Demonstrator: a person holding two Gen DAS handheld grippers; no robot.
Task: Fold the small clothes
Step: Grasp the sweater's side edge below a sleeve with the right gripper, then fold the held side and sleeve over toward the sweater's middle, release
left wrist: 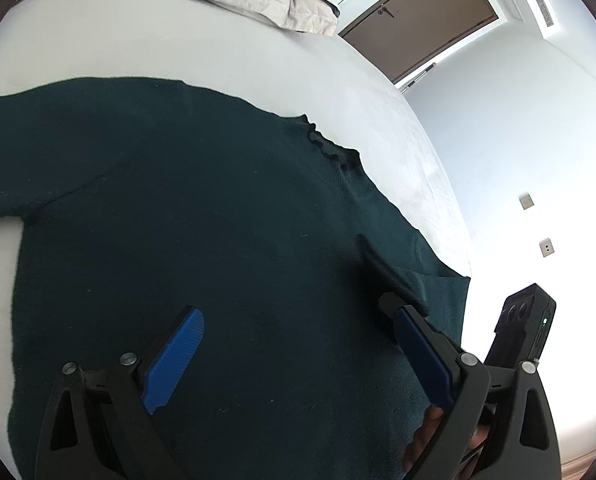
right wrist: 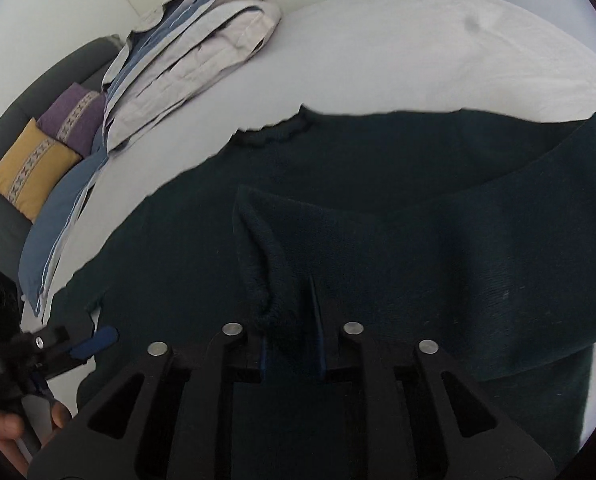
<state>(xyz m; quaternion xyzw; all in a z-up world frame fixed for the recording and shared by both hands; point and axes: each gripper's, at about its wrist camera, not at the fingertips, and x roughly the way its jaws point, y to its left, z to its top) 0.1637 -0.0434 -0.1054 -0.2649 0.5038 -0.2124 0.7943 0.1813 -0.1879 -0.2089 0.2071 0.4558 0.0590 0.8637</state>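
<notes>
The sweater (right wrist: 377, 240) under me is a very dark green, plain, with a frilled neck edge of the same shade. It lies on a pale grey-white bed (right wrist: 377, 48). My left tongs (left wrist: 294, 352) are black with bright blue ribbed pads (left wrist: 174, 364). The folded bedding (right wrist: 186, 56) is beige with blue layers; one cushion (right wrist: 30, 168) is mustard, the other cushion (right wrist: 74, 116) purple, each with a pale patterned band. The door (left wrist: 421, 20) is brown.

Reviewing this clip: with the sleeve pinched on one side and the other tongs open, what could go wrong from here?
1. The right tongs grip only the cuff of the dark green knit sweater; the thick knit may slip out mid-fold.
2. The left tongs hang open over the sweater body, holding nothing, so the body may drag across the white bed sheet and bunch.
3. The sleeve already lies slanted, so the fold may end crooked.
</notes>
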